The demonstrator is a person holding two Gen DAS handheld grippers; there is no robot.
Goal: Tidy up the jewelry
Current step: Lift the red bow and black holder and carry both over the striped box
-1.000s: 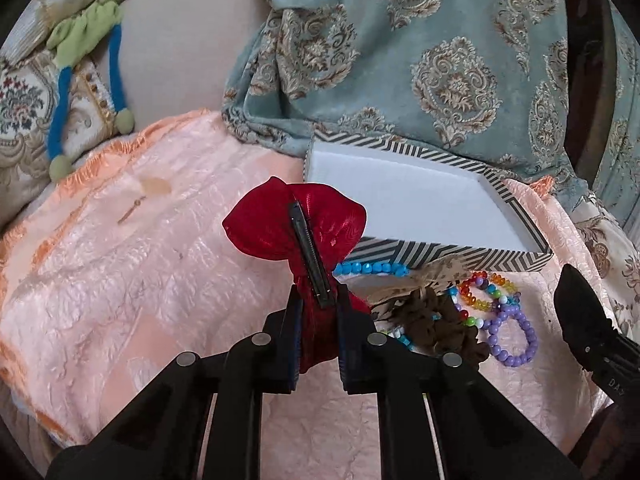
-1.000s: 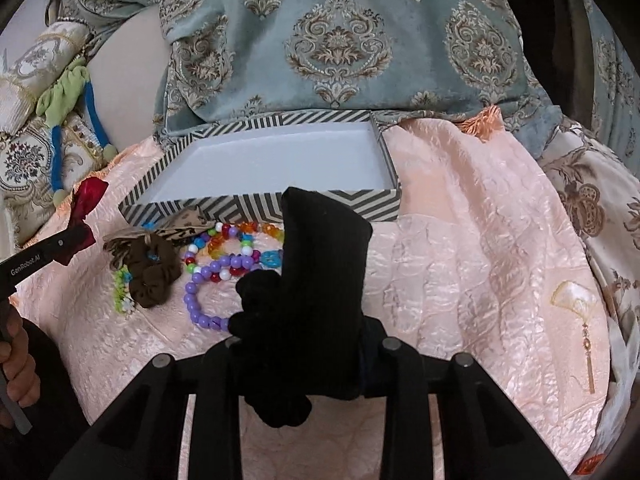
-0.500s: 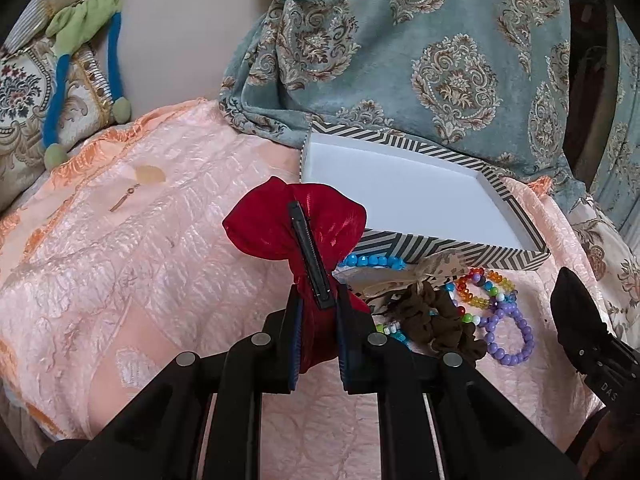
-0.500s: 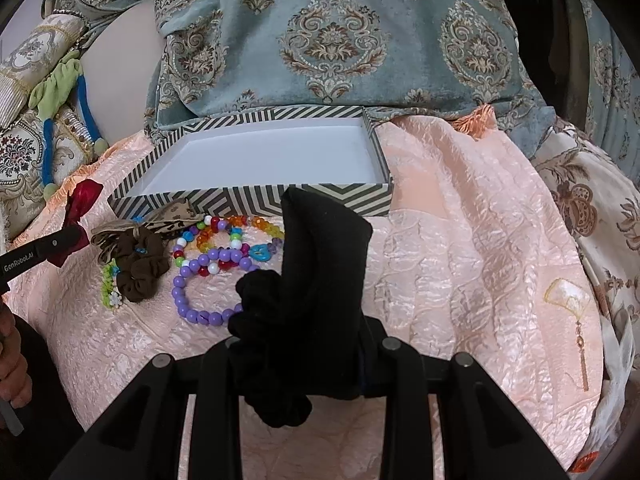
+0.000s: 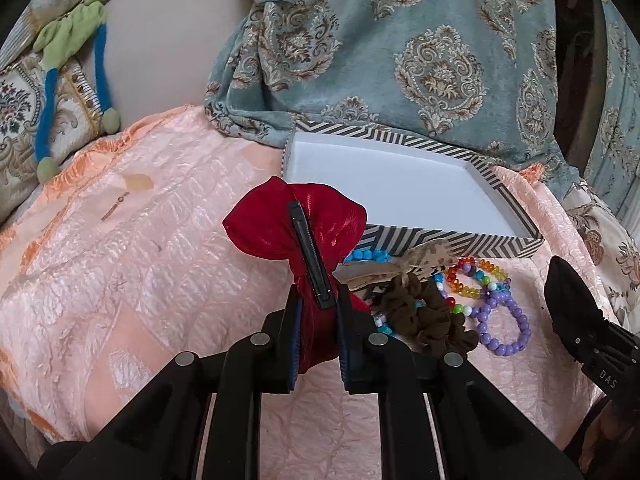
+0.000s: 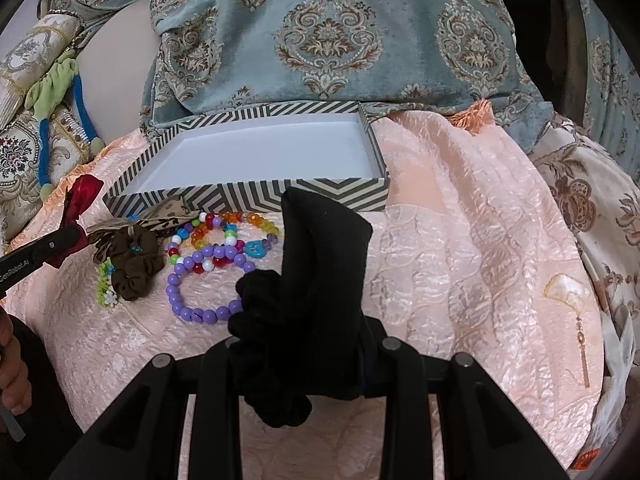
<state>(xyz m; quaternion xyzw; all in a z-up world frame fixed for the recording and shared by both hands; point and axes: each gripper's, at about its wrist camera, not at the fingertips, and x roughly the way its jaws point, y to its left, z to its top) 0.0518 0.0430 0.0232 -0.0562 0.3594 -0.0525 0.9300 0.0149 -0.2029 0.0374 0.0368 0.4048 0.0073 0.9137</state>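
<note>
The right gripper [image 6: 316, 344] clamps a black scrunchie [image 6: 304, 292] above the pink cloth [image 6: 460, 264]. Beyond it, bead bracelets [image 6: 208, 264] and a brown scrunchie [image 6: 134, 264] lie just before the striped box [image 6: 248, 196]. At far left, the left gripper [image 6: 60, 242] pinches a red bow [image 6: 82, 196].

Bracelets [image 6: 208, 276] before box [image 6: 248, 196]; scrunchie [image 6: 134, 264] left of bracelets.

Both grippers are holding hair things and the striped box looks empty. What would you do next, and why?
Probably carry the red bow clip, clamped in the left gripper, forward over the striped box and let go. The box is open with nothing inside, just behind the clip, and the right gripper holds a black scrunchie.
</note>
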